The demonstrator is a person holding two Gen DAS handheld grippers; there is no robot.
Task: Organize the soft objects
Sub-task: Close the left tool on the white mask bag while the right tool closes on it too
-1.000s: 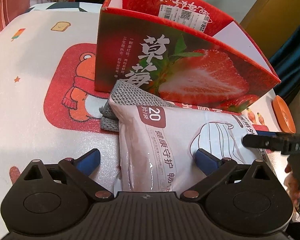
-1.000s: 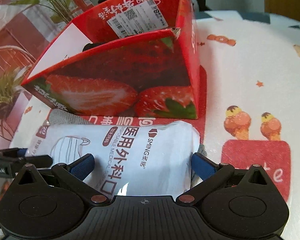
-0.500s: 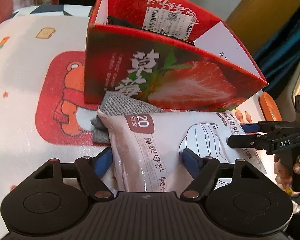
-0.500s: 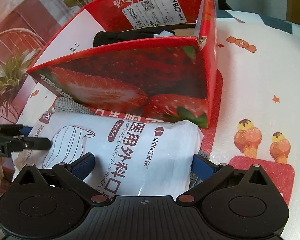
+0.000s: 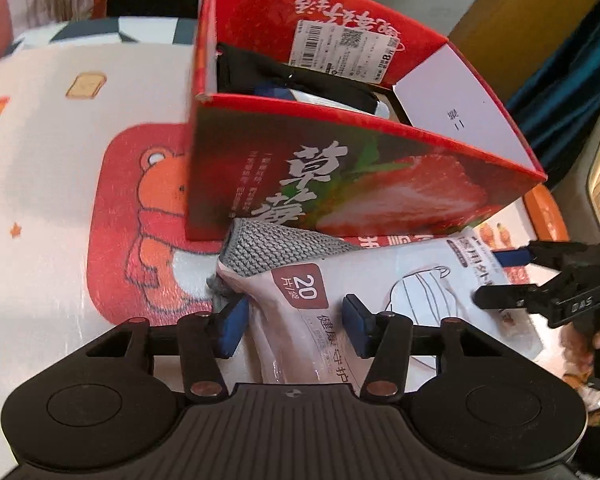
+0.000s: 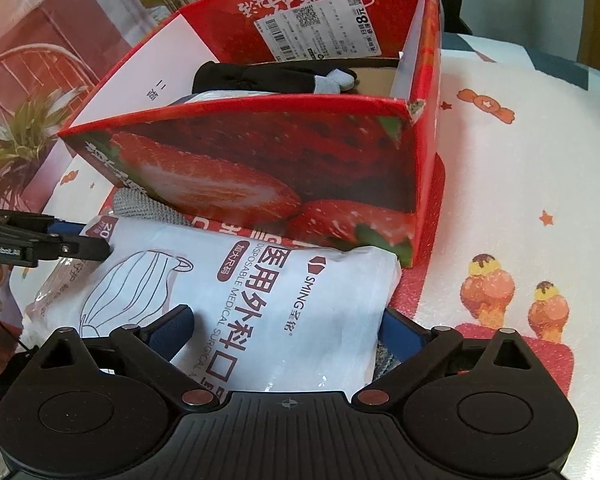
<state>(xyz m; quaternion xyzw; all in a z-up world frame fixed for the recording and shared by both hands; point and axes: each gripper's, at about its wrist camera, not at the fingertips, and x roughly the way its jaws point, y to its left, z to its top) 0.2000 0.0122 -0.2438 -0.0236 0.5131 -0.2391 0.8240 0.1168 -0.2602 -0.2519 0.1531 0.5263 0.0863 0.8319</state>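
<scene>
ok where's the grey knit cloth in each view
Left wrist: grey knit cloth at centre, poking out from under the mask pack, against the strawberry box.
Right wrist: centre-left, a small patch behind the pack's far corner.
Shared landmark: the box's white barcode label.

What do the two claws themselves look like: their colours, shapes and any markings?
Both are alike. The left claw has a black ribbed body with two round black discs, black linked arms with metal rivets, and blue pads on its fingers. The right claw looks the same; in the left view its side reads "DAS".
</scene>
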